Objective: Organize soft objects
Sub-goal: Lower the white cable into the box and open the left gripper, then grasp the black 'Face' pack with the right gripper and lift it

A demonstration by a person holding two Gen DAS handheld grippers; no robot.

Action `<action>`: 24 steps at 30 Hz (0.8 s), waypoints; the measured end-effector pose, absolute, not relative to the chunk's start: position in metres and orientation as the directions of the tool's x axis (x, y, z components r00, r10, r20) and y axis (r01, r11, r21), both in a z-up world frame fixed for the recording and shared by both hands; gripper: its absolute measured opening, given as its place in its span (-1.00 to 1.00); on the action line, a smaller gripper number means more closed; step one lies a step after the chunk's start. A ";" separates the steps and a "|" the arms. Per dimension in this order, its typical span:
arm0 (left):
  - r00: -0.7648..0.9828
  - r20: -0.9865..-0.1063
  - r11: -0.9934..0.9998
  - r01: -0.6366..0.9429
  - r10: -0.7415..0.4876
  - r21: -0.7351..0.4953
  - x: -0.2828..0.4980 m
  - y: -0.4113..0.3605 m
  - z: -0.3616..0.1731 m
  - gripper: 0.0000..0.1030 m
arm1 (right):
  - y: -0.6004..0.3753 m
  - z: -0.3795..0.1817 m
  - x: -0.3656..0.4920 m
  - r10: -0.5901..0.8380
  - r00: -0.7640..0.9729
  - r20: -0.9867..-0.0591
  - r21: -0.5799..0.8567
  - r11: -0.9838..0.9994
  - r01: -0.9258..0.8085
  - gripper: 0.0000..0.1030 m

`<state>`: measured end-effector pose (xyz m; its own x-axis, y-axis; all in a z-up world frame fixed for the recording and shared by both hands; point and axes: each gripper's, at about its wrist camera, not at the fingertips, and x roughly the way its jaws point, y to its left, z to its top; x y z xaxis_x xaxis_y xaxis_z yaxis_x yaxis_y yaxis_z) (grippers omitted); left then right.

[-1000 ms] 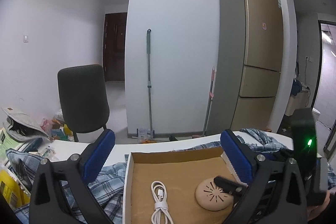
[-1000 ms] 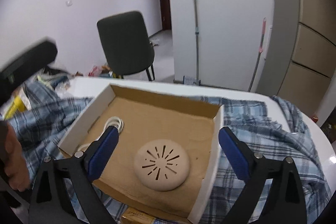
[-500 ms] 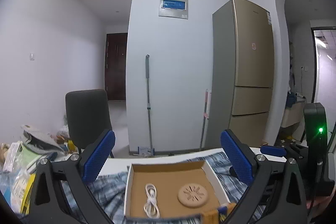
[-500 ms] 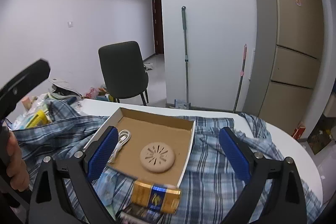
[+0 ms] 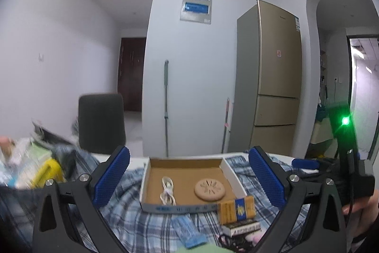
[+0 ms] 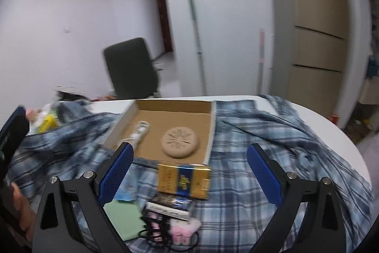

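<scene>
Both hand-held grippers, left [image 5: 188, 178] and right [image 6: 188, 167], hang wide apart and empty above the table [image 6: 315, 115]. The plaid shirt [image 6: 272, 146] lies spread under the cardboard box [image 6: 212, 129], so I'd guess the box gets cleared first.

Even indoor light, fisheye warp, motion-blurred edges.

Right gripper [image 6: 189, 172] spread wide above plaid shirt [image 6: 272, 151]; cardboard box [image 6: 210, 132] holds round disc [image 6: 180, 142] and cable [image 6: 139, 132]
</scene>
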<state>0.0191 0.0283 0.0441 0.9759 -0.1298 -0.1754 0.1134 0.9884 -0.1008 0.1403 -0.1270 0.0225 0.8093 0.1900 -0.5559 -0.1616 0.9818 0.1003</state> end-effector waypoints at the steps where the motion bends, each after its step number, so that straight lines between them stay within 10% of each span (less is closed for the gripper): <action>1: 0.975 -0.179 0.987 0.113 -0.132 -0.116 0.022 0.032 0.037 0.98 | -0.125 0.019 0.140 0.168 0.812 -0.559 0.094 0.986 -0.139 0.87; 10: 0.946 -0.313 0.984 0.030 -0.085 -0.177 0.060 0.052 -0.014 0.98 | -0.113 -0.017 0.159 0.074 0.712 -0.698 0.076 0.997 -0.029 0.87; 24: 0.955 -0.291 0.982 0.006 -0.062 -0.190 0.059 0.056 -0.011 0.98 | -0.090 -0.063 0.172 0.180 0.476 -0.861 0.155 0.984 -0.090 0.87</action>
